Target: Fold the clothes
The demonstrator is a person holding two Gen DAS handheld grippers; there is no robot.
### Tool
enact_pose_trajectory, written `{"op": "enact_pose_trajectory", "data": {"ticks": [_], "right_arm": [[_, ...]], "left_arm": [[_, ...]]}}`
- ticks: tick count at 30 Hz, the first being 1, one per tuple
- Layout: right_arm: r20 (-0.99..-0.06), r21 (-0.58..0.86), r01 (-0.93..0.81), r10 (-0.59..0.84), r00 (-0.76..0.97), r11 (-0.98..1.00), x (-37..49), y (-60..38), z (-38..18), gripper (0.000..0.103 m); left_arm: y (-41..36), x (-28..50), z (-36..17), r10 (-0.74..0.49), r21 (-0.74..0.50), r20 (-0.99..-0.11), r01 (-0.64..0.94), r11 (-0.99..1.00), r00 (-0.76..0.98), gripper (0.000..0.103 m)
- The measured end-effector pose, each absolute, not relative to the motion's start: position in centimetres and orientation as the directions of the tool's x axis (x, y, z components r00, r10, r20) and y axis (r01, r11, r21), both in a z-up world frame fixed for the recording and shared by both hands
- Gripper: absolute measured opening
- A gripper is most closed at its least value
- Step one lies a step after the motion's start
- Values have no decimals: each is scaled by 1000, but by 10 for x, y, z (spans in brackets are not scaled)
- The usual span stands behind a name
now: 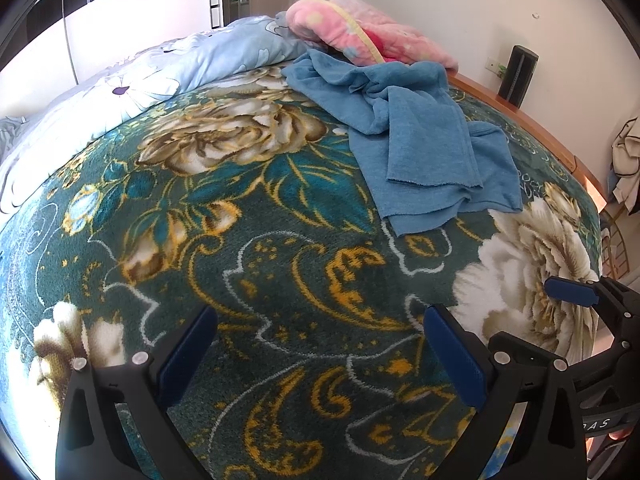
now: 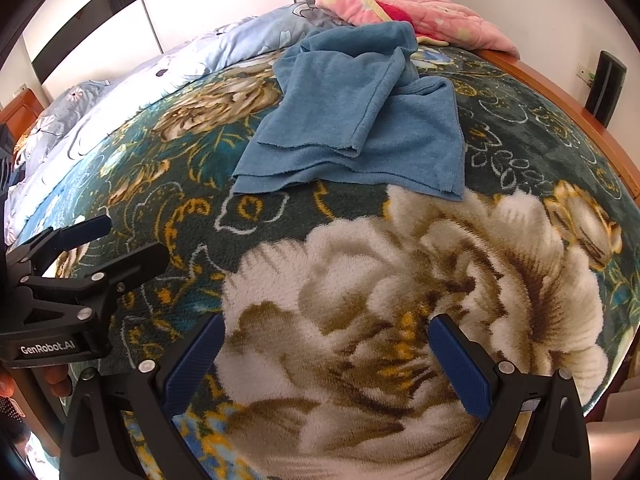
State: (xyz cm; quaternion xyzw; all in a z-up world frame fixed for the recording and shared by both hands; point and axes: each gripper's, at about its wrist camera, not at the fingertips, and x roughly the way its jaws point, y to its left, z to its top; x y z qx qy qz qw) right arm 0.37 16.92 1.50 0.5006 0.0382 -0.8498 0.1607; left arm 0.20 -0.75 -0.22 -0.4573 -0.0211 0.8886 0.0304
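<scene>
A blue garment [image 1: 420, 132] lies crumpled and partly doubled over on a dark green floral blanket [image 1: 248, 240] that covers the bed. My left gripper [image 1: 320, 340] hovers open over the blanket, well short of the garment, with nothing between its blue pads. In the right wrist view the same blue garment [image 2: 352, 128] lies ahead at centre. My right gripper [image 2: 324, 344] stands open above a large white flower on the blanket [image 2: 520, 140], also empty. The left gripper [image 2: 136, 238] shows at the left edge, jaws apart. One of the right gripper's fingertips [image 1: 572, 294] pokes in at the right of the left wrist view.
A pink quilt [image 1: 360, 32] is bunched at the far end, touching the garment. A light blue floral duvet [image 1: 160, 76] runs along the left side. The wooden bed frame [image 1: 520, 116] edges the right, with a black upright object [image 1: 518, 76] by the wall.
</scene>
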Motion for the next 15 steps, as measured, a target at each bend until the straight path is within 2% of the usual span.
{"op": "enact_pose_trajectory", "data": {"ticks": [15], "right_arm": [[-865,95,317,-236,-443,-944,3,167,15,103]], "left_arm": [[-11,4,-1,73,-71,-813,-27,-997,-577,103]]}}
